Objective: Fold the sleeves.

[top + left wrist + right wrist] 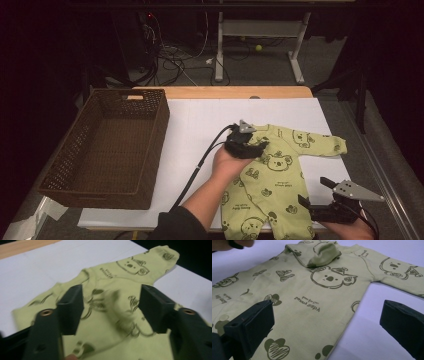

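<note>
Green and koala-printed, one baby romper (pixel 272 187) lay lengthwise, neck pointing toward the table's far edge, beside one wicker basket (pixel 107 147). Both claws, the left gripper (pixel 248 146) and right gripper (pixel 314 194), gaped wide and held nothing.

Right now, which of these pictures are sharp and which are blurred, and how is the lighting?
High view: the room behind is dark, while the white table cover is lit, slightly soft. Left gripper view: the green baby suit is smeared by motion blur, most between the open jaws of the left gripper. Right gripper view: sharpest, the koala print is crisp, the jaws of the right gripper slightly soft.
</note>
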Motion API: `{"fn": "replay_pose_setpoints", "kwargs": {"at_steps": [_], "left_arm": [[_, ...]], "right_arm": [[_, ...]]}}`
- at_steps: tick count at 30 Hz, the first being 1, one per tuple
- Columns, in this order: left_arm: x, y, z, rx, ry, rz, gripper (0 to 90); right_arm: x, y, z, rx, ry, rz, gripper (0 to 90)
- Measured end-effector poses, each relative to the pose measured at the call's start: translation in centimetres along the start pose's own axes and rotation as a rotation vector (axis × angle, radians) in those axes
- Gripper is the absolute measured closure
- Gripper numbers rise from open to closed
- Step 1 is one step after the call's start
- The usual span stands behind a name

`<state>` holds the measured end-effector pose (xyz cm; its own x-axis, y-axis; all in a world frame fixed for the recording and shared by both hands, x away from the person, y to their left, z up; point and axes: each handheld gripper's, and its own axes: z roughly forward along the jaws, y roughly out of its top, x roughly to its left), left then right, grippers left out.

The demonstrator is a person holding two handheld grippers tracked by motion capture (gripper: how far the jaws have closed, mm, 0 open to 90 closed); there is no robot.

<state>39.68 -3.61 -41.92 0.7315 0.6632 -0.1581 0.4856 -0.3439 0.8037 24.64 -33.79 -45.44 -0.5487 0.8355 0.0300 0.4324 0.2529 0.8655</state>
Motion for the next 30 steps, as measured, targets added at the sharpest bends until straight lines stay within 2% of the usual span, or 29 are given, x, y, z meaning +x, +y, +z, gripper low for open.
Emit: {"fn": "replay_pose_setpoints", "kwargs": {"at_steps": [1,4,7,9,12,14,18,21,23,25,28,30], "left_arm": [[0.5,-0.7,-0.6,0.005,-0.002,-0.005,24.5],[1.7,-2.9,-2.4,0.049,0.040,0.009,14.0],[2.6,-5.5,-4.3,0.080,0.067,-0.012,6.5],[2.6,-6.9,-5.4,0.105,0.071,-0.014,0.0],[2.1,-8.6,-6.7,0.116,0.058,0.008,0.0],[1.7,-9.6,-7.8,0.106,0.038,0.016,0.0],[1.0,-10.8,-9.0,0.080,0.008,0.048,0.0],[1.0,-11.4,-9.2,0.076,-0.002,0.049,0.0],[0.9,-11.6,-9.2,0.082,-0.007,0.053,0.0],[0.9,-11.7,-9.3,0.073,-0.011,0.056,0.0],[0.8,-11.7,-9.3,0.074,-0.017,0.066,0.0],[0.8,-11.7,-9.3,0.069,-0.020,0.069,0.0]], "right_arm": [[0.0,0.0,0.1,0.000,0.001,-0.001,0.1],[0.1,0.1,0.3,0.002,0.002,-0.002,0.1],[0.3,0.2,0.7,0.011,0.001,-0.003,0.1],[0.4,0.4,1.1,0.012,0.001,-0.012,0.1],[0.6,1.0,1.9,0.019,-0.003,-0.011,0.9],[0.5,1.5,2.3,0.022,-0.016,-0.015,3.0],[0.0,3.1,4.0,0.030,-0.052,-0.003,10.5],[-0.5,4.4,6.0,0.054,-0.066,0.005,22.1],[-0.7,5.6,7.7,0.068,-0.054,0.028,32.0],[-0.5,6.6,8.9,0.080,-0.051,0.021,41.0],[-0.4,8.3,10.7,0.098,-0.045,0.022,48.5],[-0.3,9.6,11.9,0.102,-0.057,0.026,52.3]]}}
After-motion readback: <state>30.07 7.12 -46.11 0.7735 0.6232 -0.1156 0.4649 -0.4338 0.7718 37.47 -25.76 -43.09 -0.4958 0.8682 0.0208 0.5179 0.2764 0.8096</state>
